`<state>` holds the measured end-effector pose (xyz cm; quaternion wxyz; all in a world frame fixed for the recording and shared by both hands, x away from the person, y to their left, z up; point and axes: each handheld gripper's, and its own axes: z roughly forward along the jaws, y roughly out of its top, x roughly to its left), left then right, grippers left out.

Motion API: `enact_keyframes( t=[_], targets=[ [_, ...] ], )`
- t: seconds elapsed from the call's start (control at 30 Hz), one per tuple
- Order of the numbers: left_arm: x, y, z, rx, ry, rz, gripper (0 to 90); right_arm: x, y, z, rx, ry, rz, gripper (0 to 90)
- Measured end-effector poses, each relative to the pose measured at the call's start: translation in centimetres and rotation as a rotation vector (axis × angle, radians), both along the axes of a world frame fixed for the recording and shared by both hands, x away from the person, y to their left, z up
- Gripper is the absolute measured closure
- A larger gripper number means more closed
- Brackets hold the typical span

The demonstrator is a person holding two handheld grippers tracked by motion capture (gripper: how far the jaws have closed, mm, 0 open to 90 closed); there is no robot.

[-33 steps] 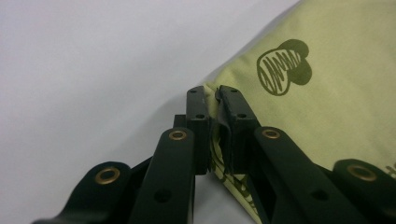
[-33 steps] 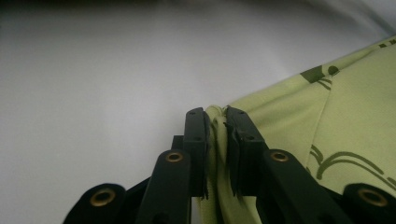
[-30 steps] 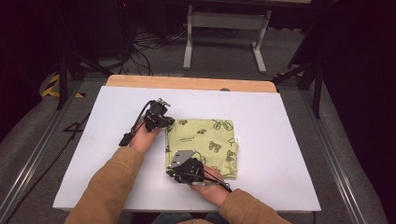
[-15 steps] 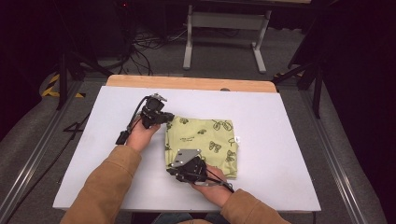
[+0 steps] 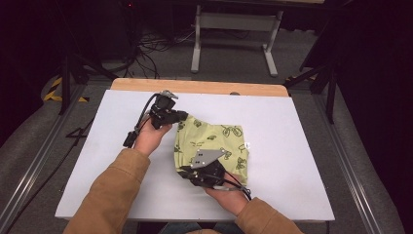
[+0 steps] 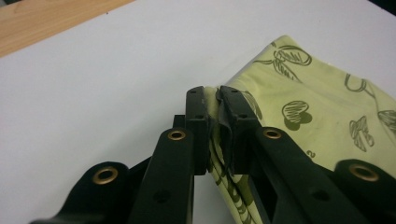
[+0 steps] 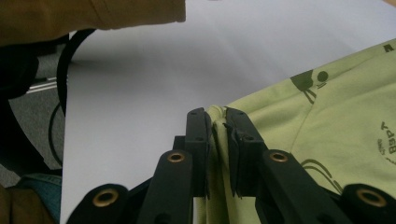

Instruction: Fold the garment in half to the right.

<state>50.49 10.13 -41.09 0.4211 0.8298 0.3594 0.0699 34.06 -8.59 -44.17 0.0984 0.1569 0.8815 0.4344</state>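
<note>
One folded yellow-green cloth (image 5: 214,146), printed with dark line drawings, lies near the middle of the white tabletop (image 5: 302,161), with bare surface open on every side out to the wooden strip (image 5: 195,87) along the far edge. Two claws pinch it: the left claw (image 5: 181,117) is clamped on its far-left corner, the right claw (image 5: 187,171) on its near-left corner. The left edge appears slightly lifted.

Looked like a lab / test rig, not a home: white work table (image 5: 292,146) w/ wooden back edge, metal rails (image 5: 350,165) along both sides, grey carpet floor w/ loose cables (image 5: 156,46), hazard tape (image 5: 53,92), dark surroundings, metal stand (image 5: 234,29) behind.
</note>
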Motion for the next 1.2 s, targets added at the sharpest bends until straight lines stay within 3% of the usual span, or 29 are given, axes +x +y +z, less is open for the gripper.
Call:
enact_keyframes(
  t=[0.3, 0.5, 0.93, 1.2],
  targets=[
    [0.0, -1.3, 0.8, -0.024, 0.009, -0.002, 82.2, -0.3, -1.9, 1.3, 0.064, -0.003, -0.027, 80.2],
    [-0.1, -2.8, 1.5, -0.017, -0.018, -0.019, 82.2, -0.7, -3.5, 1.9, 0.095, -0.009, -0.049, 80.3],
    [-0.4, -6.2, 2.3, -0.002, -0.029, -0.035, 82.2, -2.0, -7.2, 2.5, 0.144, -0.023, -0.112, 80.7],
    [-0.3, -7.9, 2.4, 0.004, -0.028, -0.035, 82.2, -2.6, -9.6, 2.6, 0.168, -0.003, -0.159, 81.1]
  ],
)
